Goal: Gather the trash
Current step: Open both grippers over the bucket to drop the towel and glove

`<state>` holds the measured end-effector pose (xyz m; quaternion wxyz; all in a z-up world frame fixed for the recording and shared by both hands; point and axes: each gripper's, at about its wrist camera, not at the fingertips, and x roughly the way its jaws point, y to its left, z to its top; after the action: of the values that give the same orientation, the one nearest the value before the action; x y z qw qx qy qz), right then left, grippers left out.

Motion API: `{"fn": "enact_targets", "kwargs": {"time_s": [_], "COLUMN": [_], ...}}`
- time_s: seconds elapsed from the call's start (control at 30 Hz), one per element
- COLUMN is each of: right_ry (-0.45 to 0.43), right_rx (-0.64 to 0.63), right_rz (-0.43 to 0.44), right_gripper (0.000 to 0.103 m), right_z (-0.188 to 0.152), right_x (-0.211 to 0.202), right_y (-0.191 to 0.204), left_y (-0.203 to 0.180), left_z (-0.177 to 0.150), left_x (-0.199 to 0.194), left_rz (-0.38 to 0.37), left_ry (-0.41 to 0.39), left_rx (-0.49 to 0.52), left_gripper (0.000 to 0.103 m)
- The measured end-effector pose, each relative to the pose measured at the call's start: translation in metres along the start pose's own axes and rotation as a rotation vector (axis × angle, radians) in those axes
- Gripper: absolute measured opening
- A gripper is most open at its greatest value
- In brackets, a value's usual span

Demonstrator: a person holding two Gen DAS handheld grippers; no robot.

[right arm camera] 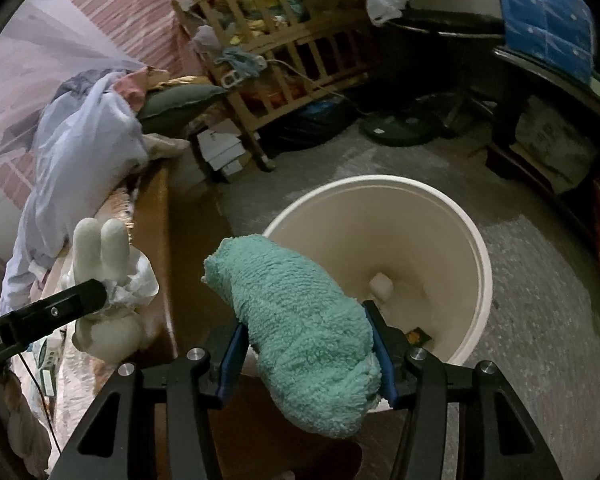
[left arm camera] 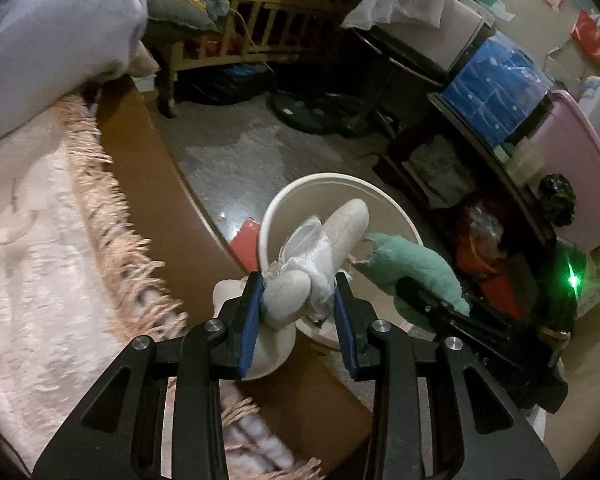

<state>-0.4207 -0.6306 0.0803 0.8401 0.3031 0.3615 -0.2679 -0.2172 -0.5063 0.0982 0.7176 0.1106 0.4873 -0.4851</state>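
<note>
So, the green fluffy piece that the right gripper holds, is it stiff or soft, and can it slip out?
The green fluffy piece is probably soft and light: it bulges past the fingers of the right gripper and keeps no hard edge. Its rough pile should grip well, so slipping seems unlikely. Dropped into the white bucket, it would likely flop, not roll.

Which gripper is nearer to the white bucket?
Right. The right gripper, holding the green towel, is at the bucket rim. The left gripper, holding the toy rabbit, is over the bed.
</note>
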Motion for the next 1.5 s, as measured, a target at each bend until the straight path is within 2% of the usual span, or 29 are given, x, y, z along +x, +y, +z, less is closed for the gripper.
{"fn": "enact_targets", "kwargs": {"time_s": [0.4, 0.67, 0.73, 0.8, 0.87, 1.03, 1.5], "right_ry": [0.03, 0.036, 0.04, 0.044, 0.049, 0.044, 0.064], "right_rx": [0.047, 0.079, 0.103, 0.108, 0.104, 0.101, 0.018], "right_rz": [-0.031, -0.051, -0.046, -0.055, -0.059, -0.058, -0.033], "right_gripper": [0.052, 0.055, 0.056, 0.058, 0.06, 0.063, 0.064], "right_z": [0.002, 0.004, 0.004, 0.004, 0.002, 0.002, -0.005], "right_x": [0.018, 0.024, 0.026, 0.027, 0.029, 0.027, 0.024], "right_y": [-0.02, -0.027, -0.031, -0.032, -0.032, -0.031, 0.007], "left_y": [-0.012, -0.016, -0.014, -0.011, -0.01, -0.007, 0.026], "left_z": [0.011, 0.017, 0.017, 0.018, 0.018, 0.017, -0.012], "left_x": [0.019, 0.024, 0.024, 0.024, 0.022, 0.014, -0.028], "left_rz": [-0.044, -0.119, -0.133, -0.157, -0.173, -0.144, 0.044], "left_ry": [-0.001, -0.007, -0.011, -0.013, -0.018, -0.025, -0.088], "left_rx": [0.008, 0.001, -0.013, -0.036, -0.046, -0.047, -0.066], "left_gripper": [0.032, 0.033, 0.037, 0.06, 0.062, 0.062, 0.062]}}
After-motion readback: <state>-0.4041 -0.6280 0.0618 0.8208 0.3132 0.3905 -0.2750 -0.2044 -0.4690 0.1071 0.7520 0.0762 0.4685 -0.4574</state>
